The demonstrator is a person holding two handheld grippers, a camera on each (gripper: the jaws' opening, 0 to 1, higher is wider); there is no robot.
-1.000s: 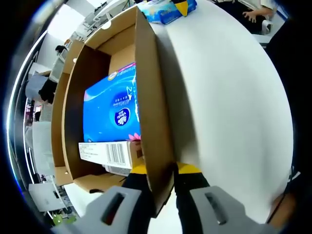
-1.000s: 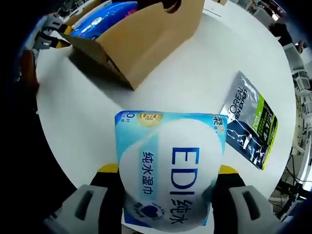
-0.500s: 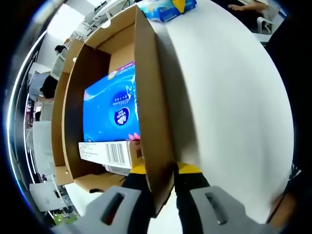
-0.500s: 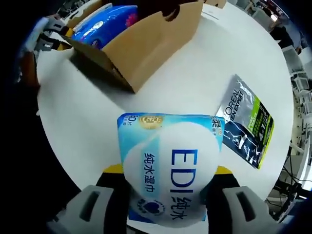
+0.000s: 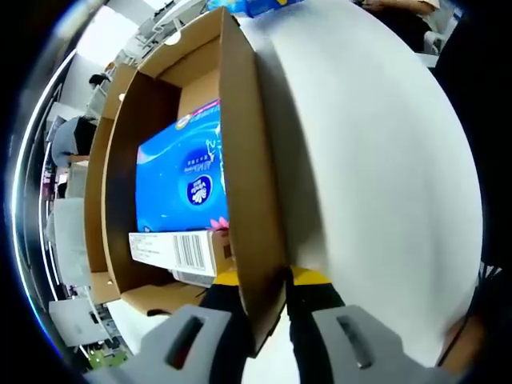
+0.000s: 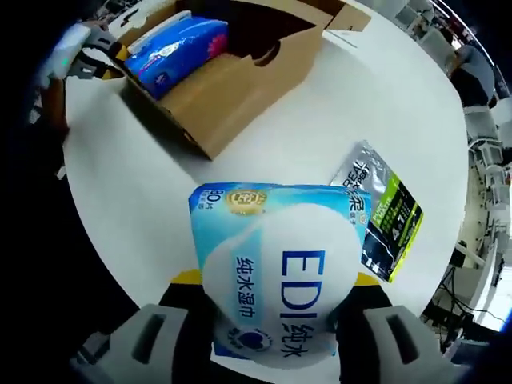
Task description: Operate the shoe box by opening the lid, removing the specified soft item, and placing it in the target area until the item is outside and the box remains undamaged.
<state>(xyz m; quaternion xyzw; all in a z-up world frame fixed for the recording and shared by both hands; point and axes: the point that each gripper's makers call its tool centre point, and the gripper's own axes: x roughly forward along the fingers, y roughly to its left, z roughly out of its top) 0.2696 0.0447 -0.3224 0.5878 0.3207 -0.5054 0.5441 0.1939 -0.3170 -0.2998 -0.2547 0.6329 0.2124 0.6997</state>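
The brown cardboard shoe box (image 5: 248, 160) lies open on the white round table (image 5: 376, 160). My left gripper (image 5: 258, 308) is shut on the box's near wall, one jaw inside and one outside. A blue soft pack (image 5: 182, 180) rests inside the box, with a white barcode label (image 5: 172, 252) below it. In the right gripper view, my right gripper (image 6: 276, 328) is shut on a light-blue "EDI" wipes pack (image 6: 280, 276), held above the table. The box (image 6: 232, 80) sits farther off at upper left, the blue pack (image 6: 172, 48) visible in it.
A grey and green sachet (image 6: 384, 216) lies on the table (image 6: 128, 192) just right of the held pack. The left gripper (image 6: 84, 44) shows at the box's far left end. Chairs and desks ring the table.
The right gripper has lifted with the wipes pack, so box and sachet look smaller and farther. The left gripper stays clamped on the box wall.
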